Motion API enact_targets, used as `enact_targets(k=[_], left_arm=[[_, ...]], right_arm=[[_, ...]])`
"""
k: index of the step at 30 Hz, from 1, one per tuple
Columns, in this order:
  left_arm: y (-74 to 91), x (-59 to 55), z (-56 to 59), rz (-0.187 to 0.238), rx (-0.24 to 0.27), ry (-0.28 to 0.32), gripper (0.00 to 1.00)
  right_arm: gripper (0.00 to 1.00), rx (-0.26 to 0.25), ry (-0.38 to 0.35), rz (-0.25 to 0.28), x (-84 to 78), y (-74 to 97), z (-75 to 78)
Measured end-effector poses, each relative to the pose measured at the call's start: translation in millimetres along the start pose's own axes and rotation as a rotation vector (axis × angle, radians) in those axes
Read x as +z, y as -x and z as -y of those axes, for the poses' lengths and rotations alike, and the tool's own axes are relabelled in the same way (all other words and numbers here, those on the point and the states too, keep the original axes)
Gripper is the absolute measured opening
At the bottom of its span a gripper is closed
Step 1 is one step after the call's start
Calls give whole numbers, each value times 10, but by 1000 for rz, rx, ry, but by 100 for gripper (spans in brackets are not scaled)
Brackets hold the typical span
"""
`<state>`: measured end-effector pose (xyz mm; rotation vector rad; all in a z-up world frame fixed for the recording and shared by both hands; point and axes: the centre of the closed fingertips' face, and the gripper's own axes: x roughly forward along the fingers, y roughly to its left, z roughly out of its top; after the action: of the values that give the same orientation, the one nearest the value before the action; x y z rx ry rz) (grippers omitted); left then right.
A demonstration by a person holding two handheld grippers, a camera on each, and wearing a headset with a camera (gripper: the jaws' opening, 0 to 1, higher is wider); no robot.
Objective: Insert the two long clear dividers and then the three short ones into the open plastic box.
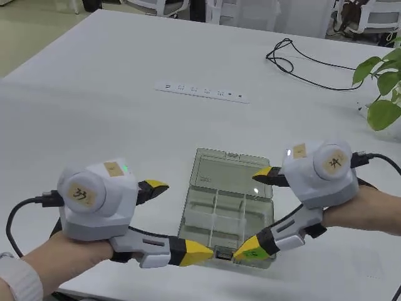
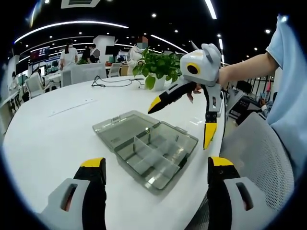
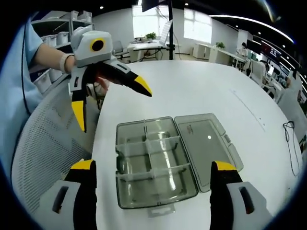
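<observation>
Smoky clear plastic box (image 1: 187, 212) is lying open on the broad white bench (image 1: 125, 75), close to its near edge. Its flat hinged lid (image 1: 229, 170) is folded back toward the bench's middle. The grey-and-white left gripper (image 1: 187, 219) and the matching right gripper (image 1: 247, 214) are hovering on either side of the box. Both are gaping wide with nothing between their yellow-tipped jaws. In the head view their lower jaw tips are meeting over the box's near wall and covering its front latch.

A grey mesh chair (image 3: 53, 143) is standing just off the near edge. A leafy green potted plant (image 1: 382, 88) is sitting at the right edge, where the picture is cutting it off. A slim white power strip (image 1: 202, 92) is lying across the middle of the bench. A looped black cable (image 1: 301, 66) is trailing toward the far right corner.

Inside the box, clear dividers (image 3: 148, 142) are standing in a grid. Being transparent, they are proving hard to count.
</observation>
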<state>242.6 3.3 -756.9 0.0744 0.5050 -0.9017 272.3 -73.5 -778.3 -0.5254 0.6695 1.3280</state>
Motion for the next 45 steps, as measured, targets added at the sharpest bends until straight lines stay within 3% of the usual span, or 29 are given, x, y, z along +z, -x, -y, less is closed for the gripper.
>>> enact_targets(k=[5, 11, 20, 26, 28, 31, 34, 45], left_arm=[[0, -13, -4, -8, -3, -3, 89], [-28, 12, 11, -10, -11, -7, 89], [-67, 32, 38, -16, -26, -18, 89], [-96, 35, 74, -16, -38, -16, 89], [-105, 34, 86, -17, -39, -18, 89], [-109, 41, 101, -13, -41, -14, 89], [-109, 29, 107, -18, -43, -16, 89], [-61, -1, 84, -23, -32, -6, 89]], right_arm=[[99, -53, -59, 31, -113, 198, 75], [98, -115, -109, -2, -447, 425, 170], [97, -196, -177, -32, -807, 742, 225], [95, -225, -202, -85, -1112, 949, 214], [93, -229, -199, -103, -1269, 1043, 253], [91, -229, -202, -132, -1365, 1089, 222], [90, -205, -177, -199, -1509, 1131, 175], [78, -134, -93, -335, -1787, 1185, 182]])
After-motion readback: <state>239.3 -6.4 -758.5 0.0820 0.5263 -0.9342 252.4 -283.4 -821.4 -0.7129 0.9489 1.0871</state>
